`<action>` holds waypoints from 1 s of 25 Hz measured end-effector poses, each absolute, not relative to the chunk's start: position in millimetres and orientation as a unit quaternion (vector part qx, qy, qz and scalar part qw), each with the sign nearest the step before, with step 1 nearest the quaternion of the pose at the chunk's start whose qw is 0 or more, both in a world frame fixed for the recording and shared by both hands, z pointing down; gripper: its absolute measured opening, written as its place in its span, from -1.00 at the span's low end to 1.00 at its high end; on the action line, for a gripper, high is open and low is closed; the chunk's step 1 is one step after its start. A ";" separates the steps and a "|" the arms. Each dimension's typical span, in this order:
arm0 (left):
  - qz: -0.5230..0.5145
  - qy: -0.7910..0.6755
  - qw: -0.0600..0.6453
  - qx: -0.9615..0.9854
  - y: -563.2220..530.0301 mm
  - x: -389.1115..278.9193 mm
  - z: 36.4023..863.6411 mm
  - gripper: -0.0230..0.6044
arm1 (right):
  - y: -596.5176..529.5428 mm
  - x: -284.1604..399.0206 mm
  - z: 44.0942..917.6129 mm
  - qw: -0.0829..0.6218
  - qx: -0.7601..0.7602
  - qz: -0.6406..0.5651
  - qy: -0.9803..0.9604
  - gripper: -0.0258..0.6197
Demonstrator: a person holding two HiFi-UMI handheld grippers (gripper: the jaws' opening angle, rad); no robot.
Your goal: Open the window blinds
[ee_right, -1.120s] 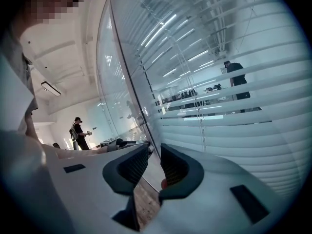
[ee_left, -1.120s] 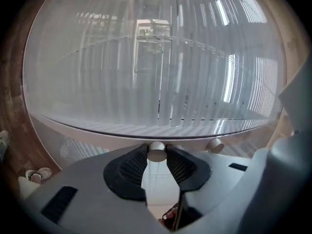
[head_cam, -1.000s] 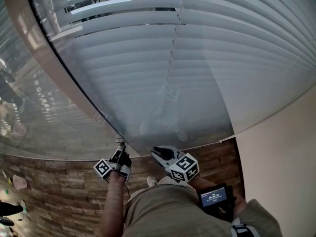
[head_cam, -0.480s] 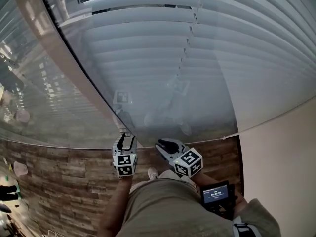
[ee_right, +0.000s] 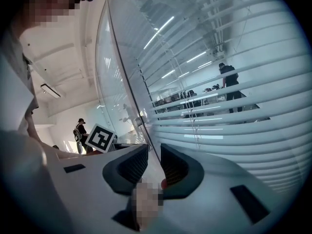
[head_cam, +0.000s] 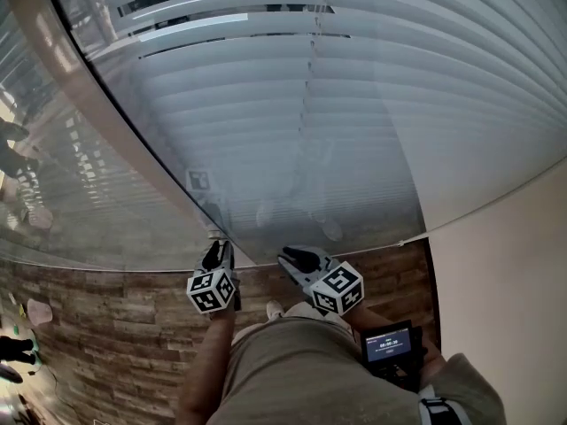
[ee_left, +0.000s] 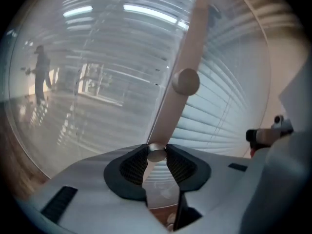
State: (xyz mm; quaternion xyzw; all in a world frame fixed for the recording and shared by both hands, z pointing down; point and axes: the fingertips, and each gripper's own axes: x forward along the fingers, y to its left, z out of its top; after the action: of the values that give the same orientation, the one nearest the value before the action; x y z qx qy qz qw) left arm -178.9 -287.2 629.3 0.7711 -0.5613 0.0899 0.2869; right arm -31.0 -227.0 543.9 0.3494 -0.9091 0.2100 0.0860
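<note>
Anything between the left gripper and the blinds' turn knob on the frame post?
Nothing visible. The left gripper has just been closing, and its jaws now sit on the knob at the foot of the post.

White blinds (head_cam: 399,104), brown plank floor (head_cam: 106,343)
</note>
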 end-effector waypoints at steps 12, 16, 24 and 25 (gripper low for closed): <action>-0.019 -0.510 0.416 0.752 -292.7 -180.7 630.4 -0.50 | -229.9 -32.0 536.2 0.073 0.358 0.208 -0.907 -0.64; -0.032 -0.504 0.428 0.750 -291.5 -178.5 640.8 -0.50 | -227.7 -29.0 545.5 0.071 0.359 0.208 -0.907 -0.64; 0.029 -0.538 0.303 0.786 -278.7 -179.2 591.2 -0.36 | -227.7 -20.1 529.7 0.077 0.373 0.205 -0.902 -0.64; 0.008 -0.533 0.300 0.791 -274.8 -178.5 577.4 -0.36 | -224.7 -19.1 529.3 0.078 0.373 0.205 -0.901 -0.64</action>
State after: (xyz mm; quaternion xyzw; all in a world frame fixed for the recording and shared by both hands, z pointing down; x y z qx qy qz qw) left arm -178.5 -274.8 577.4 0.7910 -0.5332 0.0078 0.2998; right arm -19.1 -224.7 529.3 0.3734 -0.9013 0.2054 0.0783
